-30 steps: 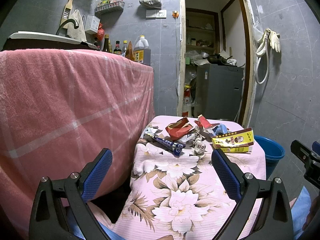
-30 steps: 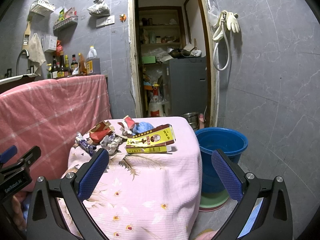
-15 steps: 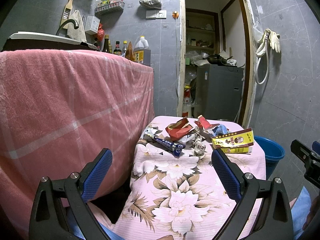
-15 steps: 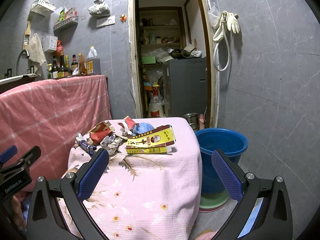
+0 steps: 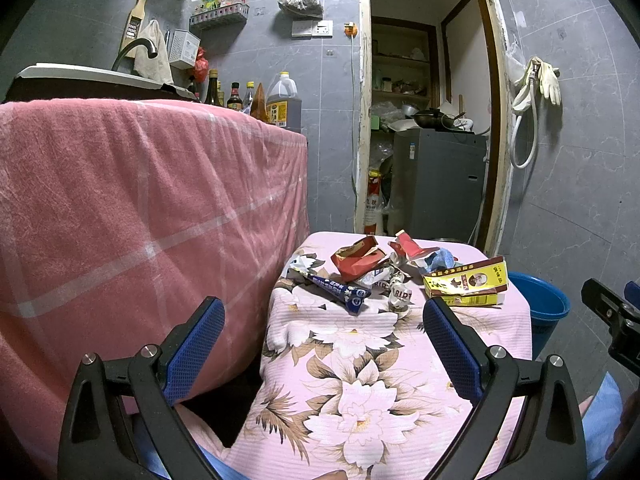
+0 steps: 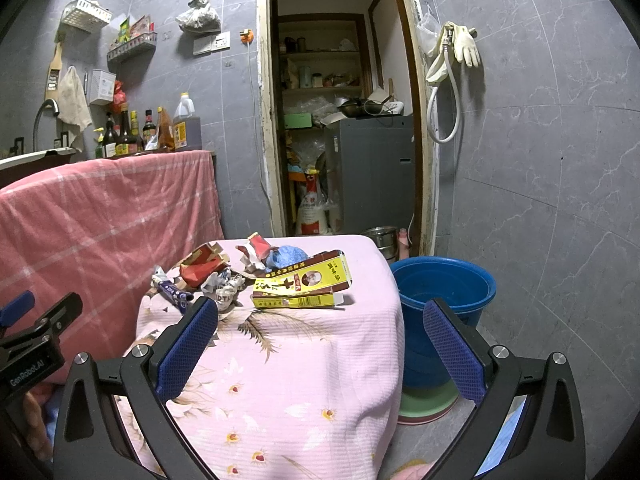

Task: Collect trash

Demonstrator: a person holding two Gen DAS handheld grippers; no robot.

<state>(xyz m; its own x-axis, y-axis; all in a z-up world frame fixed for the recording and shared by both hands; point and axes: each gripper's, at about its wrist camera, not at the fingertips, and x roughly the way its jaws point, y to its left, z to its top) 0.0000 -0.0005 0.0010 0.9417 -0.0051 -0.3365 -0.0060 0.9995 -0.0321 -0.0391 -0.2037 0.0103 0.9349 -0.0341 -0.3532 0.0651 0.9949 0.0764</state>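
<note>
A heap of trash lies at the far end of a small table with a pink floral cloth (image 5: 360, 368) (image 6: 304, 360). It holds a yellow carton (image 5: 466, 284) (image 6: 302, 286), a crumpled red wrapper (image 5: 358, 258) (image 6: 200, 266), a dark blue wrapper (image 5: 340, 290) (image 6: 172, 292), crumpled white paper (image 5: 400, 292) (image 6: 224, 286) and a blue wad (image 5: 440, 258) (image 6: 290, 256). A blue bucket (image 6: 440, 304) (image 5: 540, 308) stands on the floor right of the table. My left gripper (image 5: 324, 332) and right gripper (image 6: 320, 332) are both open and empty, held short of the heap.
A counter draped in a pink checked cloth (image 5: 140, 208) stands close on the left, with bottles (image 5: 256, 100) and a sink on top. An open doorway (image 6: 344, 128) to a cluttered storeroom lies behind the table. A grey tiled wall (image 6: 540, 200) is on the right.
</note>
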